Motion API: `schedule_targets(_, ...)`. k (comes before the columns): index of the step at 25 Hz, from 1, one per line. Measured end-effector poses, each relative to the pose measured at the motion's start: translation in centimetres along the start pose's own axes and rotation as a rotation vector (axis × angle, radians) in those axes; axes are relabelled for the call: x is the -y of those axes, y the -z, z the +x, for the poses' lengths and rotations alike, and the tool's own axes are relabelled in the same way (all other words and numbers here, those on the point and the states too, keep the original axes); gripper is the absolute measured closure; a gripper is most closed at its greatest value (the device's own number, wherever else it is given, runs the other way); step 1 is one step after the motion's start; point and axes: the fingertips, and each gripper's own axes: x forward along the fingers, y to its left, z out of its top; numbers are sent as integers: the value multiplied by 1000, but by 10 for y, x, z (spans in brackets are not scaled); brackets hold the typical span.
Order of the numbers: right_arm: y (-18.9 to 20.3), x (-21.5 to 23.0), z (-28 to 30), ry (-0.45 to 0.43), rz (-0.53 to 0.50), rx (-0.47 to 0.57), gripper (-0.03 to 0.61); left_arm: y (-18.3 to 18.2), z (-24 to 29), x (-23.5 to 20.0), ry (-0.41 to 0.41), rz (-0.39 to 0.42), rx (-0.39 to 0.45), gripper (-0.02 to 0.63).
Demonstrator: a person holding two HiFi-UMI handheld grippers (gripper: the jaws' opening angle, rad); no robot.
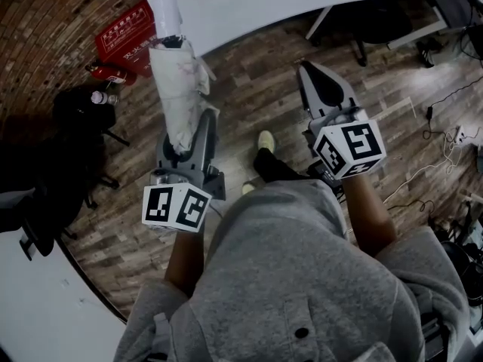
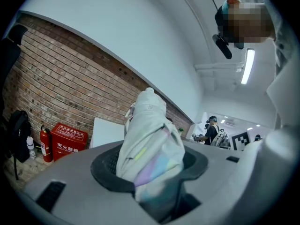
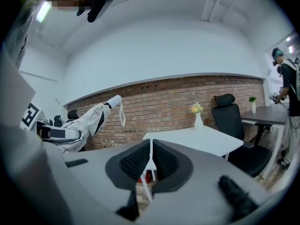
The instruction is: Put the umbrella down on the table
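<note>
A folded white umbrella (image 1: 175,89) juts forward from my left gripper (image 1: 189,138), which is shut on its lower part. Its white handle end (image 1: 167,13) reaches to the edge of the white table (image 1: 249,2). In the left gripper view the umbrella's fabric (image 2: 150,144) fills the space between the jaws. My right gripper (image 1: 317,81) is held beside it to the right over the wooden floor, shut and with nothing in it. The right gripper view shows the umbrella (image 3: 84,118) at the left and the table (image 3: 197,139) straight ahead past the gripper (image 3: 150,161).
On the table stands a white vase with flowers (image 3: 198,116). A black office chair (image 3: 229,114) stands to its right. A red box (image 1: 127,32) and a fire extinguisher (image 1: 109,72) sit by the brick wall. Cables (image 1: 445,142) lie on the floor at right. Another person (image 3: 290,78) stands far right.
</note>
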Motion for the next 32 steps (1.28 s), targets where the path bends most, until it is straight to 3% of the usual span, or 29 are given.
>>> schedule_targets(16, -20, 39, 29, -33, 1, 23, 548, -18, 47, 10, -17, 1, 26, 373)
schedule_targets(32, -26, 41, 25, -40, -8, 90, 548, -25, 52, 18, 8, 34, 81, 374)
